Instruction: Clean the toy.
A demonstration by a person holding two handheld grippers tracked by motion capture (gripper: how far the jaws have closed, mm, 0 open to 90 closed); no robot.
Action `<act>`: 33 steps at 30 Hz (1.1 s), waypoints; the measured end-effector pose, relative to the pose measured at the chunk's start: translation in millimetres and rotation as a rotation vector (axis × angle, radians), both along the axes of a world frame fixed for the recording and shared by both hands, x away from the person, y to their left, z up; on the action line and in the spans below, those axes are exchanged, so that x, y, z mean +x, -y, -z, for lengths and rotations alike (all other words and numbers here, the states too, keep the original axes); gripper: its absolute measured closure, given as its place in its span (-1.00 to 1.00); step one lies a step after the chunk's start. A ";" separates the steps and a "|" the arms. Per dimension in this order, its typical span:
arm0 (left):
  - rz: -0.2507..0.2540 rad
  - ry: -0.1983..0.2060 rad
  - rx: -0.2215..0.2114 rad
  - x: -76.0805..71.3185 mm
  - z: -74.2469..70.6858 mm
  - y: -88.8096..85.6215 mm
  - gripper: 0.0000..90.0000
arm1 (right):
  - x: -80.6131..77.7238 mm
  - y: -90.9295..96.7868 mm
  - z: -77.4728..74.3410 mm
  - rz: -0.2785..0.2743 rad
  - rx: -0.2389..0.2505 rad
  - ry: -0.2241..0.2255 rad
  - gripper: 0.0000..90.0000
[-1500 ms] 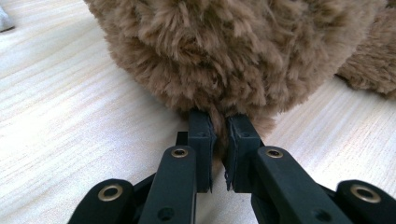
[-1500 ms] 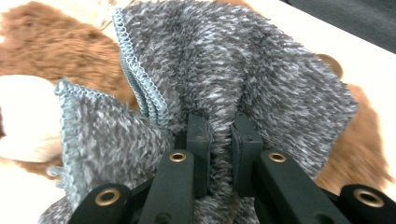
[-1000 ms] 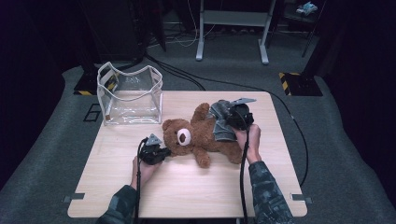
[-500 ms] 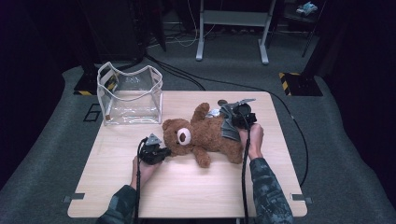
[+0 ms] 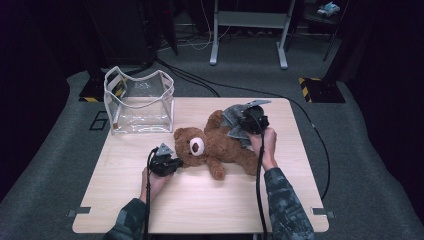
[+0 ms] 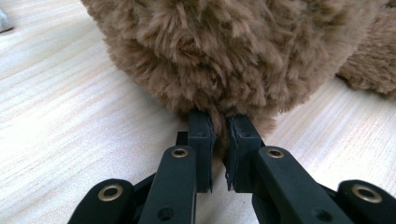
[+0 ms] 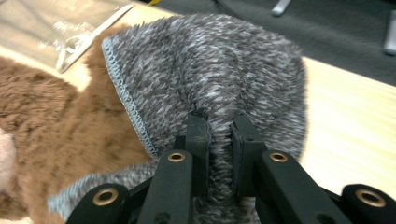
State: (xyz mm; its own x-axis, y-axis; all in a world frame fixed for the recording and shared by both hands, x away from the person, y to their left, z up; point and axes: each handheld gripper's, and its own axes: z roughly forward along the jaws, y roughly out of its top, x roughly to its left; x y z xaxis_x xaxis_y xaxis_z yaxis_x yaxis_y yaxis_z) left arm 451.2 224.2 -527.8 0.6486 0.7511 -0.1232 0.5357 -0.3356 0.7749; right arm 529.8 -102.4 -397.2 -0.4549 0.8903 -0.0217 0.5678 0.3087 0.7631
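While the left gripper (image 6: 218, 140) stays pinched on a tuft of the bear (image 5: 215, 145) at its head, the right gripper (image 7: 219, 140) is clamped on the grey vest (image 7: 210, 79) and has drawn it slightly up and toward the table's far right since a second ago. In the high view the vest now bunches higher around the right gripper (image 5: 252, 122), off the bear's lower body. I judge that the vest is being pulled off, with the head end held as an anchor, and that it is not yet free.

The bear lies on its back in the middle of the table (image 5: 200, 200), head toward the left hand (image 5: 155, 182). Its fur is long, shaggy and brown, with a pale muzzle. The vest is a short grey-white pile with a stitched hem, soft and floppy. A clear bag (image 5: 140, 102) with stiff walls stands open at the far left corner, apart from the bear. The tabletop is pale wood grain.
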 end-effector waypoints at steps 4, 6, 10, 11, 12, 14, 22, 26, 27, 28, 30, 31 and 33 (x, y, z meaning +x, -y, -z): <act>0.005 0.005 0.006 0.1 0.0 0.2 0.82 | 22.2 -7.6 16.9 0.026 -0.049 -0.049 0.78; 0.000 0.010 0.003 0.1 0.4 0.8 0.82 | 32.7 -2.1 20.4 0.057 -0.065 -0.076 0.78; 0.001 0.009 0.004 0.2 0.3 0.8 0.82 | 42.8 17.5 24.6 0.162 -0.136 -0.100 0.79; 0.000 0.009 0.003 0.2 0.4 0.7 0.82 | 43.0 25.1 25.9 0.182 -0.130 -0.113 0.79; 0.000 0.009 0.004 0.1 0.4 0.8 0.82 | 41.7 33.5 26.3 0.195 -0.109 -0.115 0.79; 0.001 0.009 0.003 0.2 0.4 0.7 0.82 | 33.8 45.9 22.7 0.213 -0.060 -0.112 0.79; 0.003 0.010 0.002 0.2 0.4 0.8 0.82 | -27.1 37.9 5.5 0.035 0.000 -0.033 0.79; 0.001 0.009 0.004 0.3 0.4 0.8 0.82 | -25.6 30.3 23.5 0.021 -0.038 -0.061 0.80; 0.001 0.009 0.003 0.3 0.4 0.8 0.82 | -21.7 31.6 28.8 0.037 -0.031 -0.080 0.80; 0.001 0.009 0.003 0.2 0.4 0.8 0.82 | -17.5 33.8 33.8 0.052 -0.028 -0.095 0.80; 0.001 0.008 0.005 0.2 0.2 0.7 0.82 | -9.8 38.8 41.5 0.077 -0.035 -0.106 0.80; 0.002 0.006 0.007 0.3 0.0 0.5 0.82 | -5.0 42.6 45.8 0.100 -0.044 -0.113 0.80; 0.003 0.006 0.007 0.3 0.0 0.5 0.82 | 2.2 50.3 51.2 0.133 -0.071 -0.123 0.80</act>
